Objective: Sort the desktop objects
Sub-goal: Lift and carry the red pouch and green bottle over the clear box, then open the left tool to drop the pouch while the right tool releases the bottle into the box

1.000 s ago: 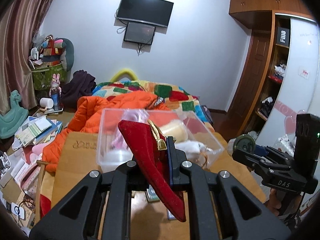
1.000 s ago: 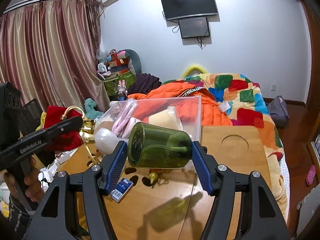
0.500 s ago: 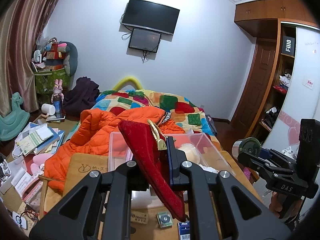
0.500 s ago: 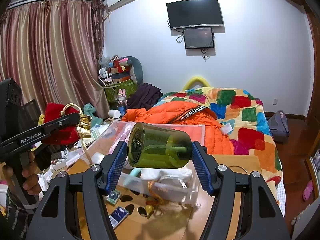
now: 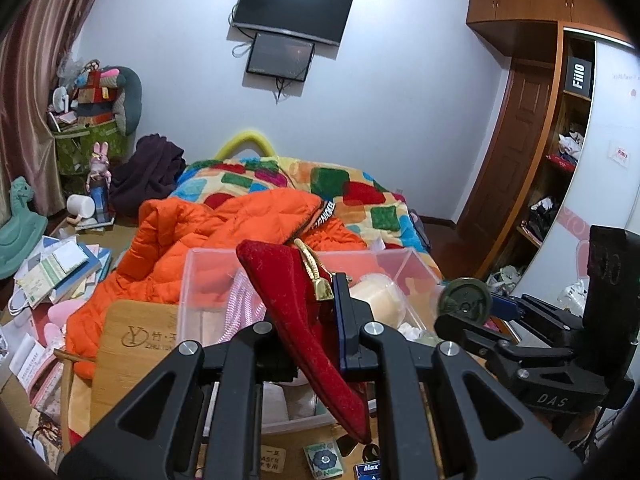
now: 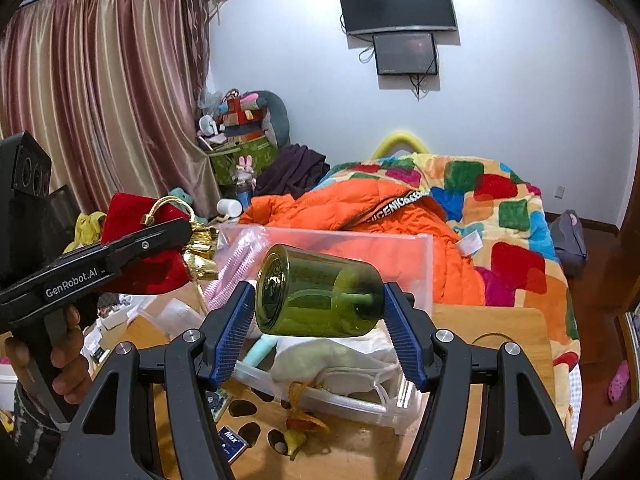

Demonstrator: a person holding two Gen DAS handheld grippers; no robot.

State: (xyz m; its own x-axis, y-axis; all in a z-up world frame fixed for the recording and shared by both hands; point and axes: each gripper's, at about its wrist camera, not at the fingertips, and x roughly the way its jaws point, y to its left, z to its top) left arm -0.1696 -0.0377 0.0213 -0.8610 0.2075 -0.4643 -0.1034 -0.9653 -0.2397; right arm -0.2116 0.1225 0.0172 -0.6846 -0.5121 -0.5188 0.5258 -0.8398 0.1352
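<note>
Above the cluttered wooden table (image 6: 500, 364), left tongs (image 5: 316, 320) clamp a red pouch (image 5: 296, 304), right tongs (image 6: 320, 320) a green jar (image 6: 316, 292).

The left gripper (image 5: 310, 320) has its jaws closed tight on a red velvet pouch (image 5: 296, 300); the right gripper (image 6: 318, 320) holds a green glass jar (image 6: 316, 290) sideways between its blue pads (image 6: 232, 332); both are raised side by side.

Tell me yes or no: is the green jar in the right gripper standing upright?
No: the green jar lies on its side, clamped end to end across the right gripper, above the clear bin.
</note>
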